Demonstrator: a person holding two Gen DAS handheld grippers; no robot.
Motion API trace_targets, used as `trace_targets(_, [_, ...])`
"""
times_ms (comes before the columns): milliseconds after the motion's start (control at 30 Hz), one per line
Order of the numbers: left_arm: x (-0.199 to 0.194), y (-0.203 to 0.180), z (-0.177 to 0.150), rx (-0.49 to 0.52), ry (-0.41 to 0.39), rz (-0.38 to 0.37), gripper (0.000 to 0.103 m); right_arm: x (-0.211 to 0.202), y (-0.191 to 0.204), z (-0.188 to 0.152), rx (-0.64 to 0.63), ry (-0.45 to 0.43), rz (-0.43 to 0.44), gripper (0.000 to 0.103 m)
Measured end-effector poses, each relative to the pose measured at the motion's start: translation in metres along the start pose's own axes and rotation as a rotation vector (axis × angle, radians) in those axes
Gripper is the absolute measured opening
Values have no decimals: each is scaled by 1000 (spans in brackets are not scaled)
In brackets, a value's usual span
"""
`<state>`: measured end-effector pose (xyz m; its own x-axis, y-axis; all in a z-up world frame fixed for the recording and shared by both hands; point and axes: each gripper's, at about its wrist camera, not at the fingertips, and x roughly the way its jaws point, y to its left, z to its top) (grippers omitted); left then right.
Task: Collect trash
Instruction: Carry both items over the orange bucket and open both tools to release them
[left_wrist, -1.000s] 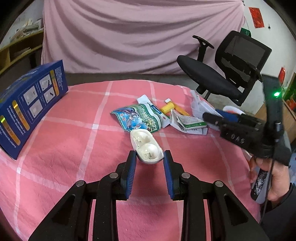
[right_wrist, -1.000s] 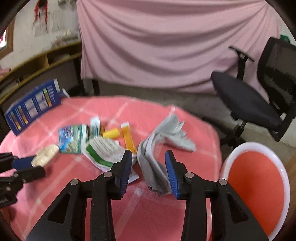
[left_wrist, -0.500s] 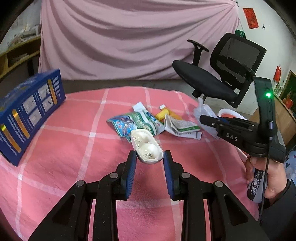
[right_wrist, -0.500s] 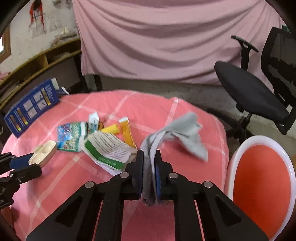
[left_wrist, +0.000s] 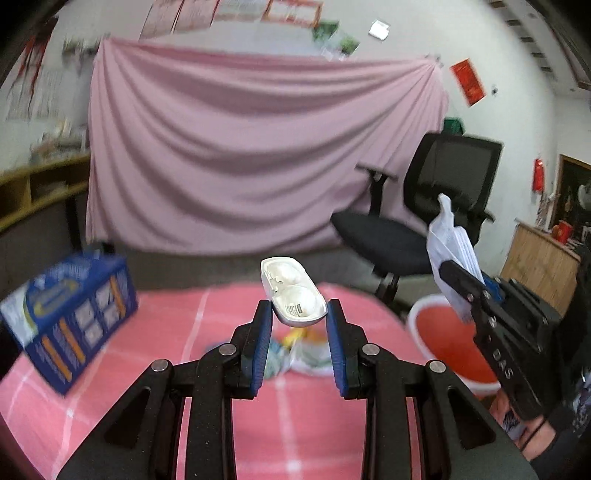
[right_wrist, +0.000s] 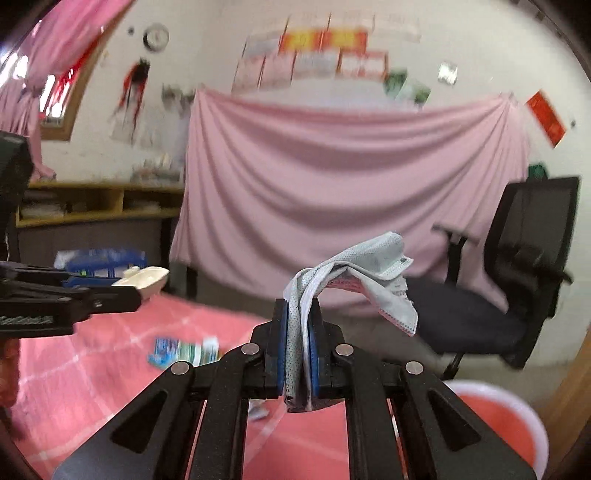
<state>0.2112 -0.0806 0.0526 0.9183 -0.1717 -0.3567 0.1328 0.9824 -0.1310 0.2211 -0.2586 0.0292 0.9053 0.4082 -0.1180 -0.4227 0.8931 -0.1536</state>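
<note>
Here the white plastic shell (left_wrist: 293, 295) sits pinched between the blue fingers (left_wrist: 260, 341) of the left gripper (left_wrist: 298, 334), held up clear of the pink bench (left_wrist: 207, 398). The grey face mask (right_wrist: 354, 280) is clamped tight in the right gripper (right_wrist: 298, 350), its loose end drooping forward, also off the bench. Both pieces look mid-carry toward the red bin (left_wrist: 448, 347) beside the bench. The next move calls for bringing each gripper over the bin's mouth before letting go. Wrappers (right_wrist: 183, 352) on the bench remain to be collected.
</note>
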Motion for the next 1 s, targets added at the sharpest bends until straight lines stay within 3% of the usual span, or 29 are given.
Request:
trace_targets(200, [-10,-43,18,115,-137,-78,25,-33,-23,10,15,-137,-129,8])
trace_targets(433, [5,-102,21,217,-165,-208,25,-51,-64,0,100,-130,-254,9])
trace_targets(533, [18,-125,18,243,-138,-263,25,-62,-84,-9,157,-100,-281,9])
trace_targets(667, [40,-152,14,255,-83,-310,25,-55,-114,-24,243,16,-305,9])
trace_targets(1000, [106,-176,6,182,152,-382,25,-42,-153,-57,419,215,-304,11])
